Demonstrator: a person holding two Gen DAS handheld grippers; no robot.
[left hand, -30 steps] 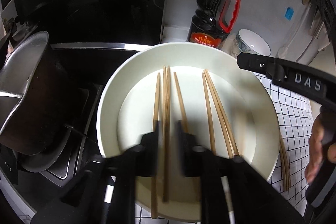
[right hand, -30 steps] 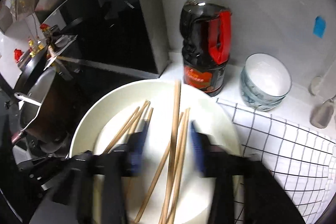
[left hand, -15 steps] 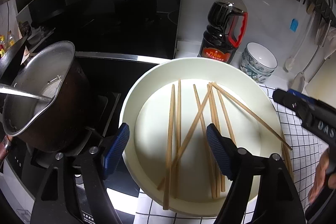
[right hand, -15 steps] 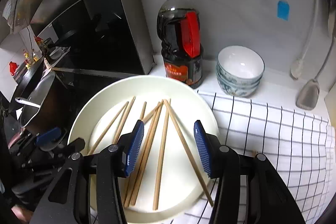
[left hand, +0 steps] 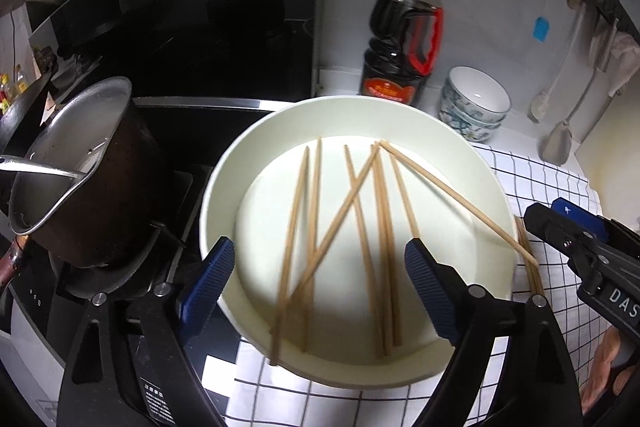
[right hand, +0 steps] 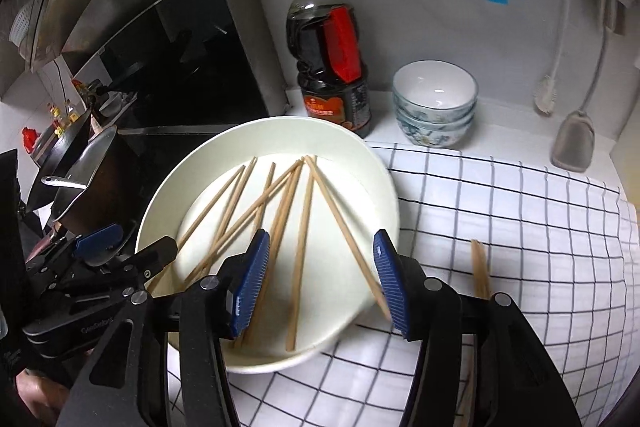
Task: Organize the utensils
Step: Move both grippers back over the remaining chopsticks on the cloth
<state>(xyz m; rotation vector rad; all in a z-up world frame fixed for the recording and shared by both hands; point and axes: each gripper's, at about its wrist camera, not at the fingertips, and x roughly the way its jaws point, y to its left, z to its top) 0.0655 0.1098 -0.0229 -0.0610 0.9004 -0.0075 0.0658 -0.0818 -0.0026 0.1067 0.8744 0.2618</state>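
Several wooden chopsticks [left hand: 380, 239] lie crossed in a wide white bowl [left hand: 224, 171] on a checked cloth; they also show in the right wrist view [right hand: 300, 239], in the same bowl [right hand: 372, 163]. One chopstick rests over the bowl's right rim. A pair of chopsticks [right hand: 480, 267] lies on the cloth right of the bowl. My left gripper [left hand: 320, 287] is open and empty, above the bowl's near edge. My right gripper [right hand: 320, 287] is open and empty, above the bowl's near right side.
A dark saucepan [left hand: 80, 167] sits on the stove to the left. A soy sauce bottle [left hand: 404, 39] and stacked patterned bowls [left hand: 476, 107] stand behind the white bowl. A spatula [right hand: 572, 143] and brush hang at the right wall.
Both grippers have opened and pulled back and up from the bowl. The chopsticks they were around now lie loose and crossed in the bowl.
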